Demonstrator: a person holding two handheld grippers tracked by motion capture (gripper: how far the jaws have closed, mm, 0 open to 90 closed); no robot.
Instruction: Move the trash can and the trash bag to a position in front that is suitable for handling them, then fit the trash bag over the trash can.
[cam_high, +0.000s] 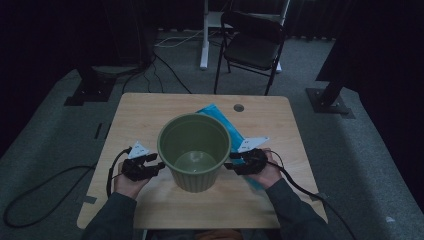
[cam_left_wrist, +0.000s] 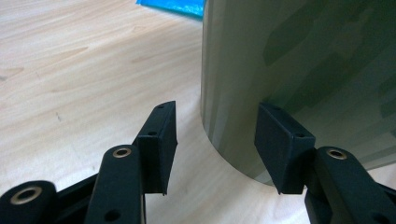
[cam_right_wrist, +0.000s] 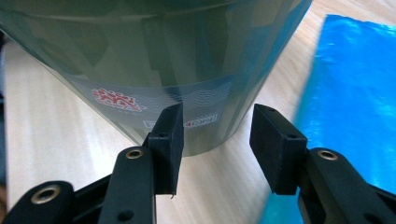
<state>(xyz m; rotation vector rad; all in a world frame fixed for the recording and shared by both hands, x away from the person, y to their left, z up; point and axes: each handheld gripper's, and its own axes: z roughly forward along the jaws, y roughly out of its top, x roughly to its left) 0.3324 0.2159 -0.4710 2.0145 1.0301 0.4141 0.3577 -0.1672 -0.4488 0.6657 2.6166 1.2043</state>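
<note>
The room around the bench (cam_high: 145, 107) is very dark, so the far corners and the floor at the left are hard to make out. The person's arms are cut off at the bottom edge of the high view, and only the sleeves and hands show. The left tongs (cam_high: 159, 165) are partly covered by the hand that holds them. In the left gripper view these tongs (cam_left_wrist: 217, 140) are released, with a clear gap between the two black jaws and nothing held. Their right jaw stands just in front of the bucket wall, and I cannot tell if it touches the wall.

The green bucket (cam_high: 194, 150) stands upright in the middle of the bench, between the two tongs. In the left gripper view the bucket (cam_left_wrist: 299, 70) is cut off at the top and at the right, so its rim is not seen there.

Behind and to the right of the bucket lies a blue bag (cam_high: 225, 120); the bucket hides a large part of it. On the bucket wall is a label (cam_right_wrist: 163, 100) with red print, too blurred to read.

The right tongs (cam_high: 228, 161) point at the right side of the bucket. In the right gripper view they (cam_right_wrist: 215, 135) are also released and hold nothing, very near the lower wall of the bucket (cam_right_wrist: 154, 56), with the blue bag (cam_right_wrist: 350, 93) beside the right jaw.
</note>
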